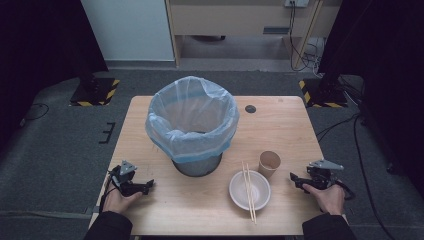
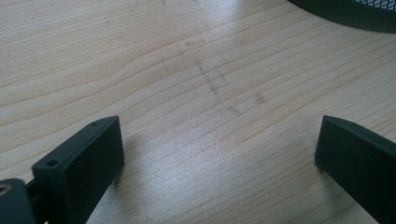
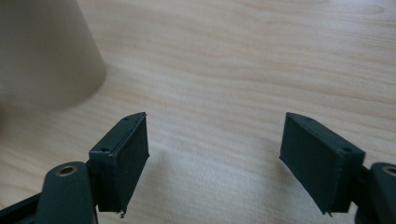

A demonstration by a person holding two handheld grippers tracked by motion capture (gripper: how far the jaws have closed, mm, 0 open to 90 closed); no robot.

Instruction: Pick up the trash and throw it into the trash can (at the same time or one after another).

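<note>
Resting w/ jaws spread on grained wood table [image 1: 165,200]: left gripper [image 2: 219,154] & right gripper [image 3: 215,154], nothing pinched.

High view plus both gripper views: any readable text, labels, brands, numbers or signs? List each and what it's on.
None readable.
Brown paper cup: plain, no print visible.
White round bowl and pale wooden chopsticks across it: unmarked.
Grey bin with translucent blue liner: no label visible.
Yellow-and-black hazard stripes on the floor stand bases: a marking, no words.
Light wooden table, black jaws in both gripper views: bare.
</note>
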